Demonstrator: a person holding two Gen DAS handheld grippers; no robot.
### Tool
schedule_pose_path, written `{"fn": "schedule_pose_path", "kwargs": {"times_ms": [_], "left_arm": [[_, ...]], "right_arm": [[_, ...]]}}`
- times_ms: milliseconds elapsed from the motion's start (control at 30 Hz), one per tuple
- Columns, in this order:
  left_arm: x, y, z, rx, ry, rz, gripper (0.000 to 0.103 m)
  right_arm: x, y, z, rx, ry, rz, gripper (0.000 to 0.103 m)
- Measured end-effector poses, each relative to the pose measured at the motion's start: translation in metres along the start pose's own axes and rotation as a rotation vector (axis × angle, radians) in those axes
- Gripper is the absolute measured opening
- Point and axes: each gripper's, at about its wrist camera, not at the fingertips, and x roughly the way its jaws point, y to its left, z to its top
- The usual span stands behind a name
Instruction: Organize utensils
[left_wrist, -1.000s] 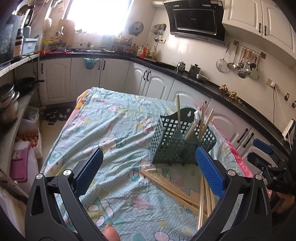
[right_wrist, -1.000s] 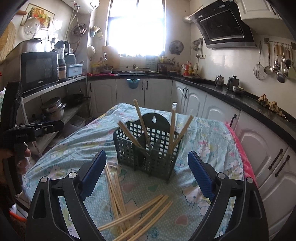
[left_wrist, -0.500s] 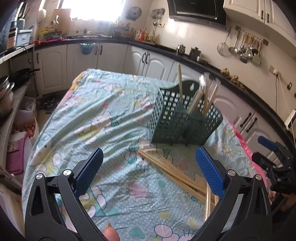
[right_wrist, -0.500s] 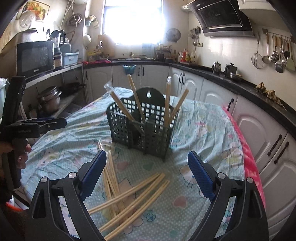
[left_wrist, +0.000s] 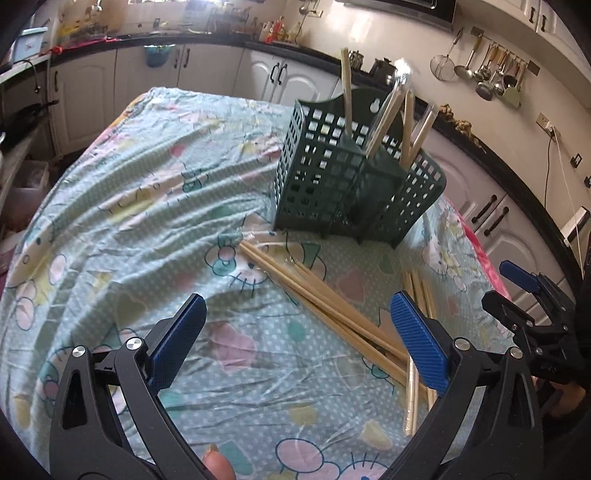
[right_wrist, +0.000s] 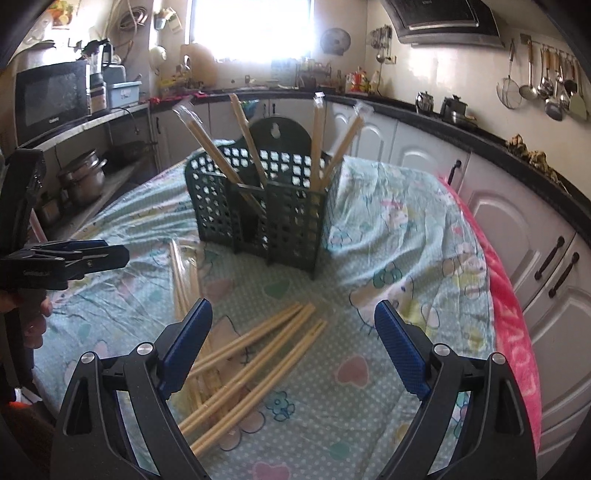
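- Hovering over the tabletop (left_wrist: 110, 206), both my grippers pointed down at a slant toward the loose chopsticks.
- My left gripper (left_wrist: 295, 339) had its jaws spread wide, nothing between the blue pads; only patterned cloth lay below the gap.
- My right gripper (right_wrist: 293, 343) likewise stood with its jaws wide and empty, and several loose chopsticks (right_wrist: 258, 354) lay on the cloth under and just ahead of the gap.
- Seen from the left wrist, the same chopsticks (left_wrist: 325, 302) ran in a bundle from the basket's foot toward my right pad, with a few more lying crosswise near that pad. Some looked wrapped in clear sleeves.
- Green slotted utensil basket (right_wrist: 258, 206) stood upright on the cloth beyond the loose sticks, near the tabletop's far half.
- Four or so wrapped chopsticks (right_wrist: 317, 136) stood in the basket already, leaning outward at different angles; which compartment each sat in I could not tell.
- From the left wrist, the basket (left_wrist: 332, 184) sat ahead and to the right of my jaws, apart from both pads.
- My right gripper showed at the right edge of the left view, and my left gripper at the left edge of the right view; the two were well apart.
- Kitchen counters (right_wrist: 480, 122) ringed the tabletop; ladles (left_wrist: 491, 74) hung on the wall.
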Motion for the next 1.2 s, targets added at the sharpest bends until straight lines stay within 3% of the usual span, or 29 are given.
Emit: {"fn": "schedule_pose_path", "kwargs": {"times_ms": [167,400,667,900,1200], "left_arm": [[0.012,0.005,0.003,-0.018,0.025,-0.006,0.092],[0.033,0.012,0.011,-0.026,0.058,0.02,0.082],[0.058,0.029,0.025,-0.09,0.111,0.036,0.067],[0.071,0.045,0.034,-0.143,0.131,0.041,0.055],[0.08,0.053,0.041,-0.175,0.135,0.037,0.046]], "right_arm": [[0.012,-0.011,-0.006,0.026,0.031,-0.015,0.081],[0.032,-0.022,-0.006,0.06,0.071,-0.008,0.072],[0.067,-0.032,0.005,0.136,0.151,0.062,0.051],[0.091,-0.037,0.015,0.156,0.195,0.074,0.048],[0.095,-0.054,-0.003,0.217,0.226,0.077,0.043]]}}
